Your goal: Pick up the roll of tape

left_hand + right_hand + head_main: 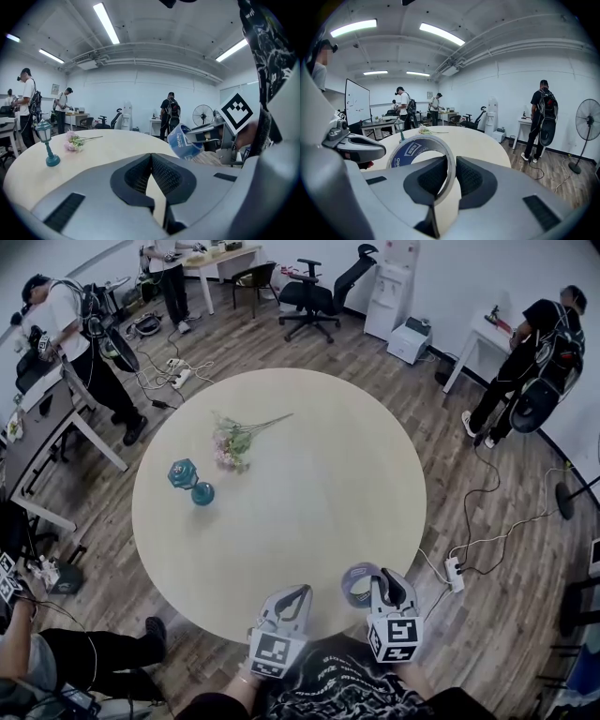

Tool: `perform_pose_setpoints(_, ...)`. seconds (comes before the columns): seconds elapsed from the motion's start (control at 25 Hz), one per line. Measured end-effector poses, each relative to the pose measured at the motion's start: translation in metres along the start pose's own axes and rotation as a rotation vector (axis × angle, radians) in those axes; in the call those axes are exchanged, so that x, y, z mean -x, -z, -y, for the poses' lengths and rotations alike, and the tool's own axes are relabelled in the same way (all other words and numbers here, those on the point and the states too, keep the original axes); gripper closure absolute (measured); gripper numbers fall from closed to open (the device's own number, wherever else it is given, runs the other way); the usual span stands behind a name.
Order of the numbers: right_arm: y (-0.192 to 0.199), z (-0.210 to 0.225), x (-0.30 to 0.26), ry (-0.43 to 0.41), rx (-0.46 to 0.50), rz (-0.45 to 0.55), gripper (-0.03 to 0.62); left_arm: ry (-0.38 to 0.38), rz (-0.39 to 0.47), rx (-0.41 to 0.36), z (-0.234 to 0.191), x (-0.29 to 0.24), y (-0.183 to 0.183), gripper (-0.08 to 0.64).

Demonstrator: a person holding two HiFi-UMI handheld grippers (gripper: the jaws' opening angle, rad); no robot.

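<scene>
The roll of tape (pixel 423 157) is a thin ring with a blue printed core. My right gripper (pixel 449 180) is shut on its wall, one pad inside the ring and one outside. In the head view the roll of tape (pixel 357 581) hangs just above the round table's near edge, in front of the right gripper (pixel 384 589). My left gripper (pixel 298 600) sits to its left, shut with nothing in it. In the left gripper view the pads of the left gripper (pixel 151 174) meet, and the roll of tape (pixel 184 142) shows to the right.
On the round wooden table (pixel 309 484) lie a small bunch of flowers (pixel 234 440) and a teal lantern ornament (pixel 189 481), both far left of the grippers. Several people stand around the room. Desks, office chairs, a fan and floor cables ring the table.
</scene>
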State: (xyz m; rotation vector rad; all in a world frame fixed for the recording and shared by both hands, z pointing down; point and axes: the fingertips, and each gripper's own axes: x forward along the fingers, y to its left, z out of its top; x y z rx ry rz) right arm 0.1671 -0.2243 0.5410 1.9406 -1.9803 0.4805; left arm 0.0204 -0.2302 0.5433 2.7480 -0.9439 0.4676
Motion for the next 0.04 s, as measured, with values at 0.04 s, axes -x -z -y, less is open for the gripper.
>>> perform_pose_setpoints(0.04,-0.0010,0.0007,-0.0005,-0.003,0.000,0.002,0.526,-0.001,0.000,-0.001,0.0003,-0.0007,-0.0007,0.540)
